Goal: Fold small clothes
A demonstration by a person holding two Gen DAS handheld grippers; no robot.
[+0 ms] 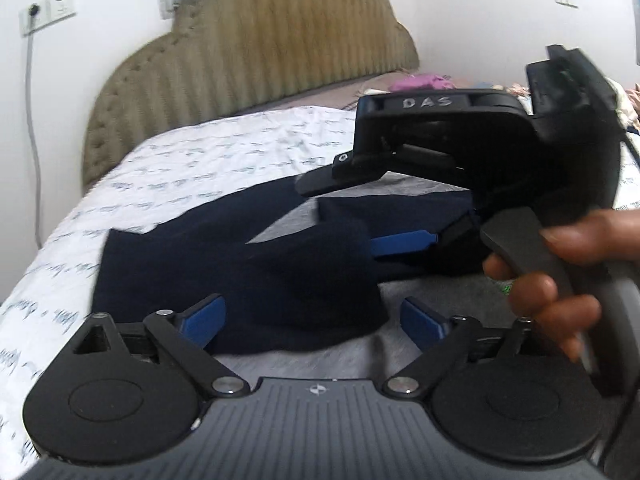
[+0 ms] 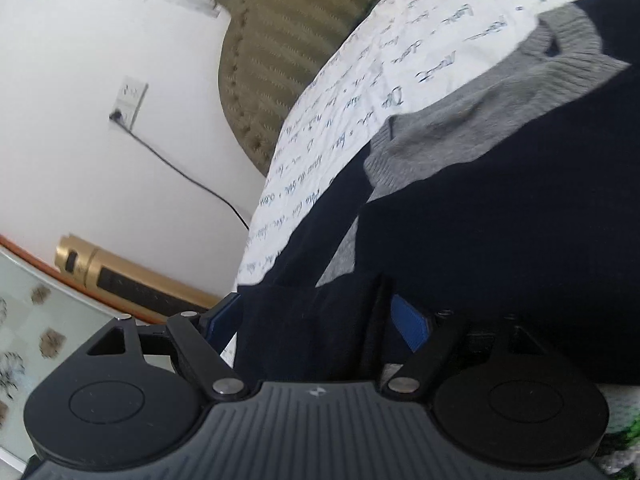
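Note:
A small grey and navy sweater [image 1: 256,272] lies on the bed. One navy sleeve is folded across its grey body. My left gripper [image 1: 316,320] is open, its blue pads on either side of the navy fold, just above it. My right gripper [image 2: 320,320] holds a thick navy fold between its blue pads [image 2: 412,320]. It shows from the side in the left wrist view [image 1: 404,240], held by a hand [image 1: 560,280]. In the right wrist view the sweater's grey body [image 2: 460,128] and ribbed neckline lie ahead.
The bed has a white sheet with blue script [image 1: 192,160] and a ribbed olive headboard [image 1: 260,52]. A wall socket with a cable [image 2: 128,100] and a gold appliance [image 2: 120,272] stand beside the bed. Pink clothing [image 1: 420,80] lies at the far end.

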